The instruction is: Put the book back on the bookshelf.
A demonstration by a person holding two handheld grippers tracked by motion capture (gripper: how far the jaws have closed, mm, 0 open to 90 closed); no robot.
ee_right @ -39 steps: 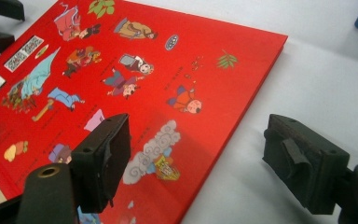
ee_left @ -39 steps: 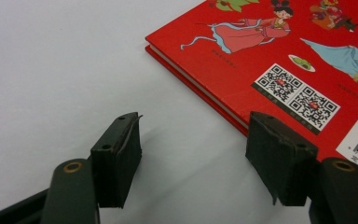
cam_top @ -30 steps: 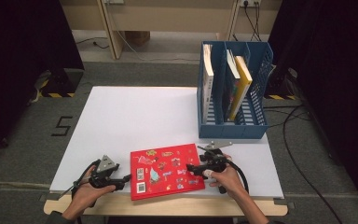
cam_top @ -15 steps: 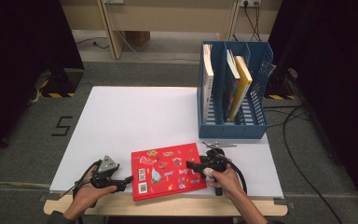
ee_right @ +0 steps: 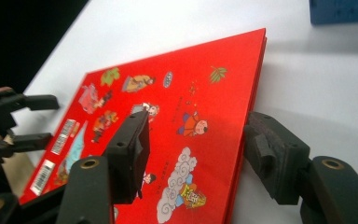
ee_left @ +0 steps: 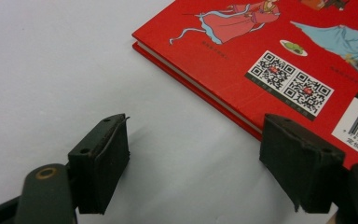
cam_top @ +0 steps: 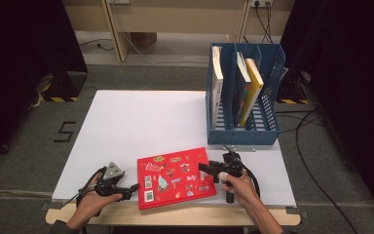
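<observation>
Red book (cam_top: 177, 178) flat on white table (cam_top: 141, 122). Left tool (ee_left: 193, 163) at its left edge, opening, empty. Right tool (ee_right: 198, 149) closing astride its right edge, not yet gripping.

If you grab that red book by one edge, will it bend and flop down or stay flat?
The red book probably stays fairly flat: the left gripper view shows thick board covers over the page block. Its cover looks glossy in the right gripper view, so it may slip between the pads. Being wide and flat, it will likely sag or tilt when held at one edge.
</observation>
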